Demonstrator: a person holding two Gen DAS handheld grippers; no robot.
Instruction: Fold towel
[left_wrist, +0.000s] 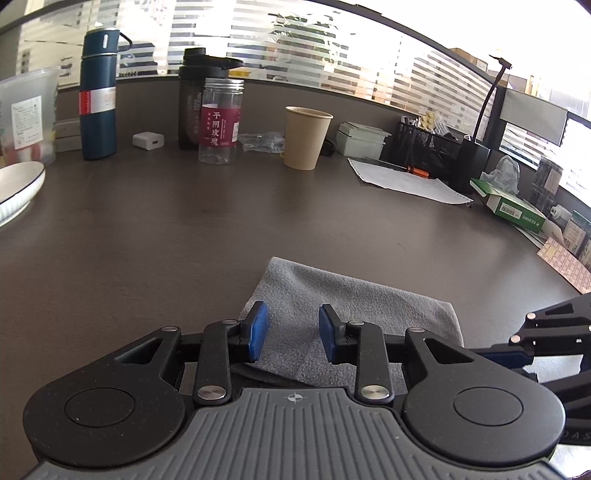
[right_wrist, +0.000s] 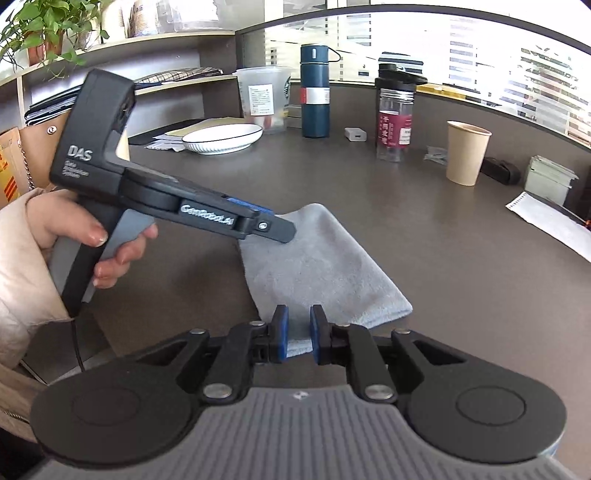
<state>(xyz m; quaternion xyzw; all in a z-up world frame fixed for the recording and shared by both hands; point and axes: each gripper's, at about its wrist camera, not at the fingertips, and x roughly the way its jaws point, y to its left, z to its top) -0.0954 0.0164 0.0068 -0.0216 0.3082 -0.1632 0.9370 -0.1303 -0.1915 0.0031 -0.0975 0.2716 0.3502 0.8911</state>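
A grey towel (left_wrist: 354, 306) lies folded into a long strip on the dark brown desk (left_wrist: 184, 229). My left gripper (left_wrist: 293, 330) hovers over one end of it. Its blue pads (left_wrist: 258, 330) stand well apart with only flat cloth below them. In the right wrist view a hand (right_wrist: 110, 251) holds that left gripper (right_wrist: 275, 225) above the towel's far left corner. My right gripper (right_wrist: 298, 332) is at the near end of the towel (right_wrist: 317, 266). A narrow gap shows between its pads, cloth is seen through it, and nothing is lifted.
Along the back stand a blue thermos (left_wrist: 99, 92), a dark shaker bottle (left_wrist: 192, 99), a clear jar with a red label (left_wrist: 219, 122) and a paper cup (left_wrist: 306, 136). A white plate (right_wrist: 221, 137) sits at the left; a paper sheet (left_wrist: 406, 181) and tissue box (left_wrist: 513, 206) lie at the right.
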